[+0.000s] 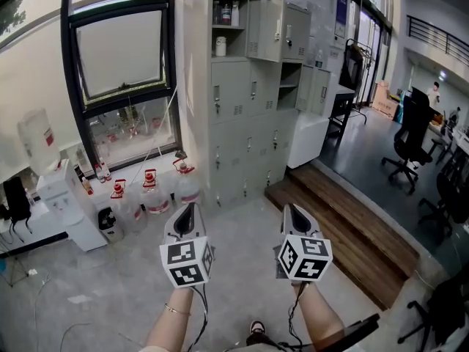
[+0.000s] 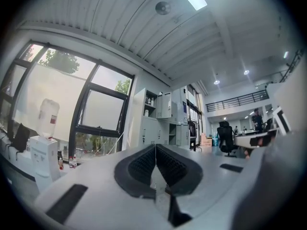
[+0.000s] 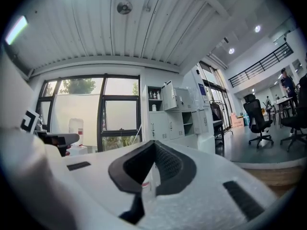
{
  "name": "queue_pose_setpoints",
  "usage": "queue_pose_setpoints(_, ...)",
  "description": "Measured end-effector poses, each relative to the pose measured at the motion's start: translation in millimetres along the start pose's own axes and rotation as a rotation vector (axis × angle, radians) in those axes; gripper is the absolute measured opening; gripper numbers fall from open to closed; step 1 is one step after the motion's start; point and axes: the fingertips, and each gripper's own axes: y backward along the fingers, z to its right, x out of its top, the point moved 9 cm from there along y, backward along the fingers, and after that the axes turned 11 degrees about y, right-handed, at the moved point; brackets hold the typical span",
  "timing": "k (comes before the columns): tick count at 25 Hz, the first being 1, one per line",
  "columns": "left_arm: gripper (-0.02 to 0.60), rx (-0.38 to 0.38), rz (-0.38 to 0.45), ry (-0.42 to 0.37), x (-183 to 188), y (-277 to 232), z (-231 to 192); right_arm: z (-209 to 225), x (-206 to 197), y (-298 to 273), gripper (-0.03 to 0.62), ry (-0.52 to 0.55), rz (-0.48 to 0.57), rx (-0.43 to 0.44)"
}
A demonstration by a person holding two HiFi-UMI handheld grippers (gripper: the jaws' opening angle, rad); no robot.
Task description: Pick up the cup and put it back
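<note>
Fingers (image 2: 141,166) of the left gripper (image 1: 190,208) and right gripper (image 1: 292,209) are closed, empty, facing far lockers (image 1: 242,101); no cup is visible, so the task looks unstarted.

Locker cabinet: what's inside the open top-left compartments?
In the locker cabinet, the upper shelf holds a few bottles; the one below, a white jar. Shut doors hide most other compartments.

Grey lockers (image 1: 245,116) — red-capped water bottles (image 1: 155,200); brown wooden step (image 1: 344,226); black chair (image 1: 410,141).
</note>
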Motion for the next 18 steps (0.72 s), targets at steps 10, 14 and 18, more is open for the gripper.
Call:
queue_pose_setpoints(10,0.009,0.003,-0.003,0.003,-13,-60,-4,28,-8,-58,-0.008,0.004,-0.007,-0.006)
queue_pose_setpoints(14,0.009,0.003,0.009,-0.007,-11,-103,3,46,-4,-96,-0.008,0.008,0.005,0.001)
queue_pose_setpoints(18,0.009,0.001,0.024,-0.013,-10,-150,16,70,-4,-139,-0.008,0.006,0.011,0.016)
